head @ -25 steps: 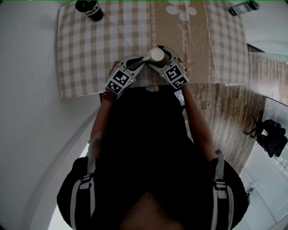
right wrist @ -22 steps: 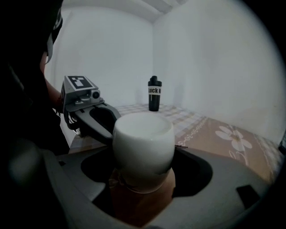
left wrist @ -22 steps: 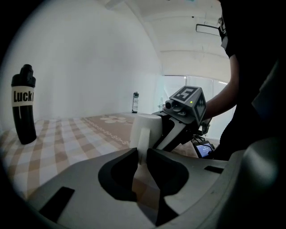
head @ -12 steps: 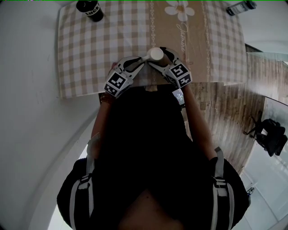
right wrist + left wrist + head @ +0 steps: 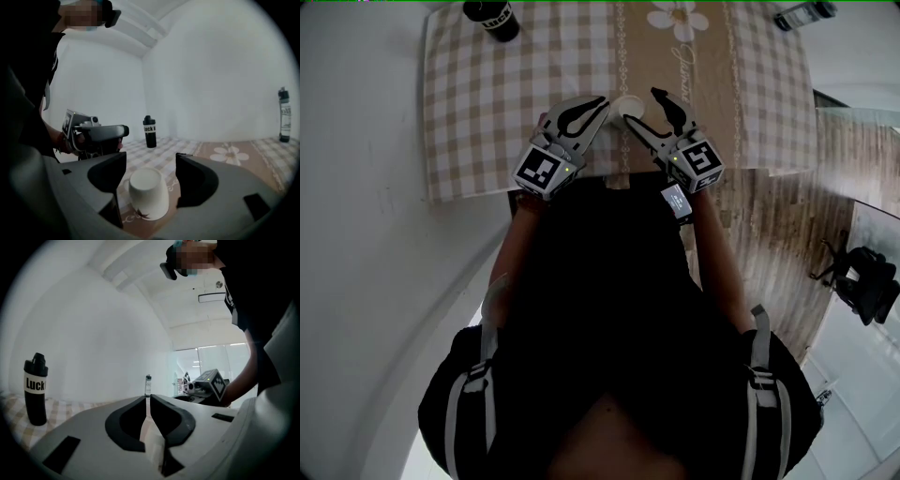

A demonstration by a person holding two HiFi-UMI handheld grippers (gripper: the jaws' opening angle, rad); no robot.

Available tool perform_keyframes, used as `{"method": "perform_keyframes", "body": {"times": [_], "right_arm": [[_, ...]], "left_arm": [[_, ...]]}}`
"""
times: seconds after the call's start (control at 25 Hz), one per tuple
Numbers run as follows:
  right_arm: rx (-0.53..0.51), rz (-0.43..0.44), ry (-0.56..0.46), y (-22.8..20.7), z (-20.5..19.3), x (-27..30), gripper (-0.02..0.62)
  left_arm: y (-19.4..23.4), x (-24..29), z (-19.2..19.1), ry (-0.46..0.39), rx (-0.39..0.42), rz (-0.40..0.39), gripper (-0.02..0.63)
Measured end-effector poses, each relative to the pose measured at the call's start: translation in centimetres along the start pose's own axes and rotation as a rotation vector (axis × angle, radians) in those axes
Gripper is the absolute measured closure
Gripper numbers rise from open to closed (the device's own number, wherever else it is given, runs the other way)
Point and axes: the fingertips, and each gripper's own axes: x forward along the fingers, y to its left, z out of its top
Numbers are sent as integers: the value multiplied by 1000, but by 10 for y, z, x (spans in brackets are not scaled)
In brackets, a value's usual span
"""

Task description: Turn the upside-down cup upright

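Cup (image 5: 147,194) sits upside down on my feed: base up, rim on the tan runner (image 5: 229,154) of the checked cloth (image 5: 487,103), near the table's front edge. My right gripper (image 5: 151,159) has its jaws wide apart, and they have just been closing a bit. The cup shows in the gap btw them but lower down. The pads are clear of it on both sides, so nothing is gripped. On my left gripper (image 5: 148,401) the jaws have just been closing and are now all but together, w/ only a thin slit and nothing in it. Head view: both grippers are held above the cloth, w/ the left one just beside the cup. Black bottle (image 5: 495,16) is at the far left corner and clear bottle (image 5: 283,115) at the far right. Both are upright and well apart from the cup.
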Motion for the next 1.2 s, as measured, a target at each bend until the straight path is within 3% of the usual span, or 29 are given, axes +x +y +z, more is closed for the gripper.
{"method": "perform_keyframes", "body": {"times": [0.12,0.2,0.32,0.44,0.6,0.76,1.2], "right_arm": [[-23,-48,-75,-1,24,-4,264],[-48,-78,-115,-4,33,-10,311],[-68,-111,-133,-8,38,-17,311],[-71,-147,-162,-11,47,-22,380],[-107,-183,-184,-10,48,-29,387],[-122,-192,-197,-6,47,-34,481],[-158,-214,-167,-3,36,-39,532]], "left_arm": [[9,2,21,-53,-4,79,612],[13,3,24,-44,12,121,614],[14,3,26,-27,35,159,614],[12,4,31,-43,77,172,614],[4,5,29,-41,120,184,614],[0,6,24,-23,129,192,615],[-9,11,3,37,152,167,615]]}}
